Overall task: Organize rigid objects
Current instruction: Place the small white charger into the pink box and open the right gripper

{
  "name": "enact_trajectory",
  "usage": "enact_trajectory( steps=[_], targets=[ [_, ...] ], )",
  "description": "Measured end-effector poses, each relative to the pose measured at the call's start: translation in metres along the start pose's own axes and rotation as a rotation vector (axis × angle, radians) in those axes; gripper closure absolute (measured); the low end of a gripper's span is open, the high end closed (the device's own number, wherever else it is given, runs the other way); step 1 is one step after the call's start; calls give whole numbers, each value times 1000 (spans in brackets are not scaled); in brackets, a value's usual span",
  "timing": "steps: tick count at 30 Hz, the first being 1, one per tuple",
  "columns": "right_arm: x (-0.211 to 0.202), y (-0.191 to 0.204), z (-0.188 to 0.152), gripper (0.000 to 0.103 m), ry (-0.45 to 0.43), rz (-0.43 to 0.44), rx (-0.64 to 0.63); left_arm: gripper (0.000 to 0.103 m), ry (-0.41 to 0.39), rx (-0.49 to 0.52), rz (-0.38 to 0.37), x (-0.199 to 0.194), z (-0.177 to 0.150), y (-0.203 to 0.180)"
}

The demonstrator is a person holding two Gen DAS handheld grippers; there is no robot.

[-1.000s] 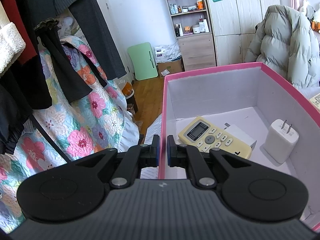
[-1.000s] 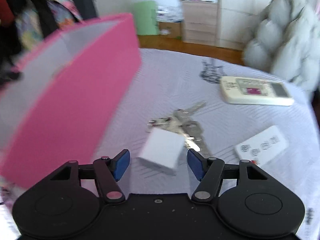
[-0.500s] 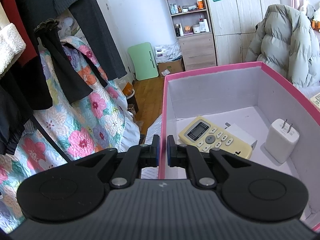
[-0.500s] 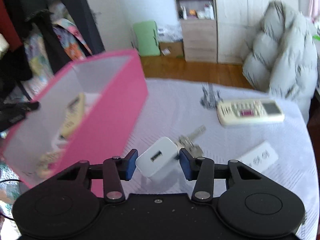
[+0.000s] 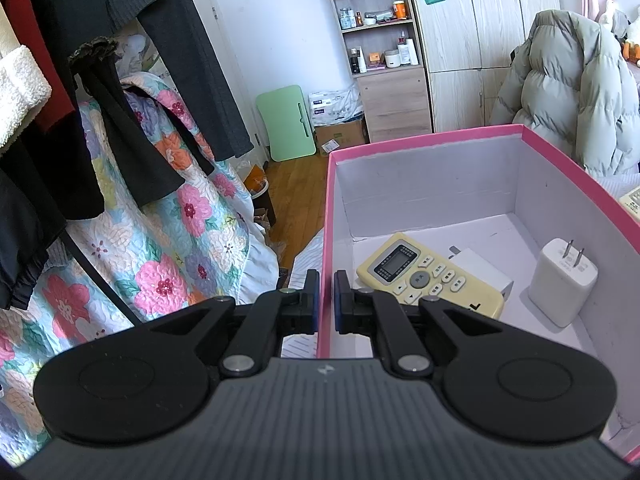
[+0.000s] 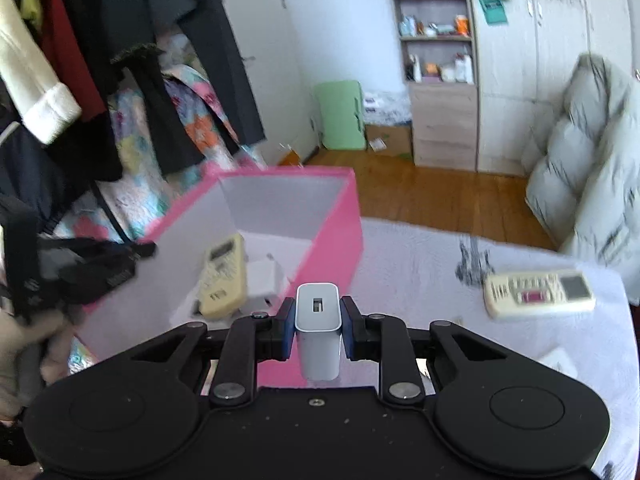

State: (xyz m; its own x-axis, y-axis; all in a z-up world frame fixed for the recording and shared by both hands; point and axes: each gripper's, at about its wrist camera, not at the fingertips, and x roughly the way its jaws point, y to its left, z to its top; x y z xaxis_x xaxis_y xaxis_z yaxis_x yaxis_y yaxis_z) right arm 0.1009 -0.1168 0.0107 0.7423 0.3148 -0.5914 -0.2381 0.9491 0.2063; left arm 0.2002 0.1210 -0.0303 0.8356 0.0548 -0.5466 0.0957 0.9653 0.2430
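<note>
Right gripper point(image 6: 318, 322) jaws just closed, pinching white rectangular plastic charger point(image 6: 318, 312). Left gripper point(image 5: 326, 304) clamps pink cardboard box point(image 5: 440, 138) wall.

Pink box point(image 5: 424, 142) outside, white inside. Yellowed cream remote point(image 5: 430, 278) with grey screen, white plug adapter point(image 5: 562, 286) within. White charger point(image 6: 318, 322) between blue pads point(image 6: 289, 330). Floral quilt point(image 5: 168, 240): pink, orange, blue. Mint-green board point(image 5: 286, 128).

We see a white wall point(image 5: 280, 20) above a wooden floor point(image 6: 440, 196), with a pale wood shelf unit point(image 5: 380, 40) beside wardrobe doors point(image 5: 492, 16). Dark clothes point(image 5: 120, 40) hang at left over a floral quilt point(image 5: 160, 240). Daylight, perhaps from the right.
</note>
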Motion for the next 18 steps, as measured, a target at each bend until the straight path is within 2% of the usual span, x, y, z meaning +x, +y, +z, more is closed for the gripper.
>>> enact_trajectory(
  steps=[3, 5, 9, 13, 18],
  targets=[
    [-8, 12, 19, 76, -17, 61, -54, 97, 1, 8, 6, 0, 0, 0],
    [-6, 22, 31, 76, 11, 128, -91, 97, 2, 14, 11, 0, 0, 0],
    [23, 41, 45, 76, 149, 259, -119, 97, 4, 23, 17, 0, 1, -2],
    [61, 58, 43, 76, 272, 322, -124, 97, 7, 35, 26, 1, 2, -4],
    [109, 65, 33, 76, 400, 381, -33, 97, 9, 46, 31, 1, 2, -5]
  ],
)
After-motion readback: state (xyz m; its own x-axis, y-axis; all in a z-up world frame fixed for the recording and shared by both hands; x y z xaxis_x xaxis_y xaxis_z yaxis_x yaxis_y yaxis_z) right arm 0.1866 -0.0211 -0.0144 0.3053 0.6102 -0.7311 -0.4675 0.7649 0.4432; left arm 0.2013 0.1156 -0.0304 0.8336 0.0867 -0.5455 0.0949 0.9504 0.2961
